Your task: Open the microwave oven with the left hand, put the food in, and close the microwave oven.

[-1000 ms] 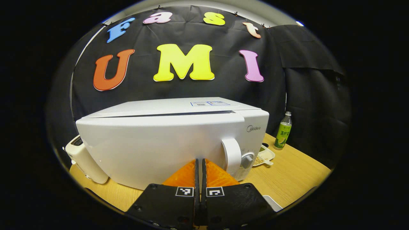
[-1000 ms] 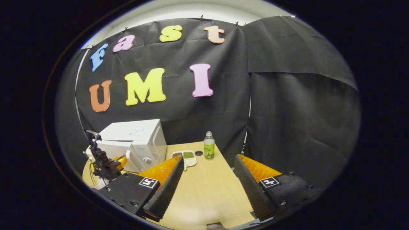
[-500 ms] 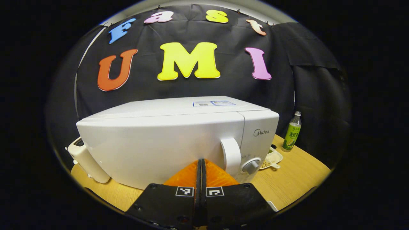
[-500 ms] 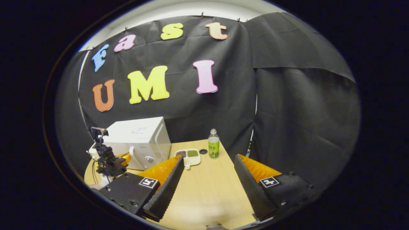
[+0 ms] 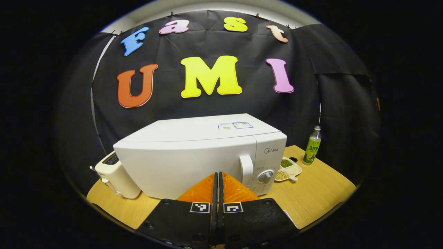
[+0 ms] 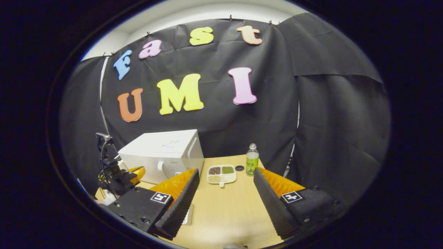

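Microwave (image 5: 193,155) sits mid-frame on the wooden table (image 5: 311,197), door closed. Toaster (image 5: 116,176) at lower left. Left gripper (image 5: 217,178) is pinched together with nothing in it; right gripper (image 6: 225,180) spread wide apart. Divided snack tray (image 6: 221,174) and bottle (image 6: 252,164) center.

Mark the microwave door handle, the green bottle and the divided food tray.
microwave door handle (image 5: 246,169), left gripper view, mid handle.
green bottle (image 5: 311,150), left gripper view, on its label.
divided food tray (image 6: 222,174), right gripper view, centre divider.
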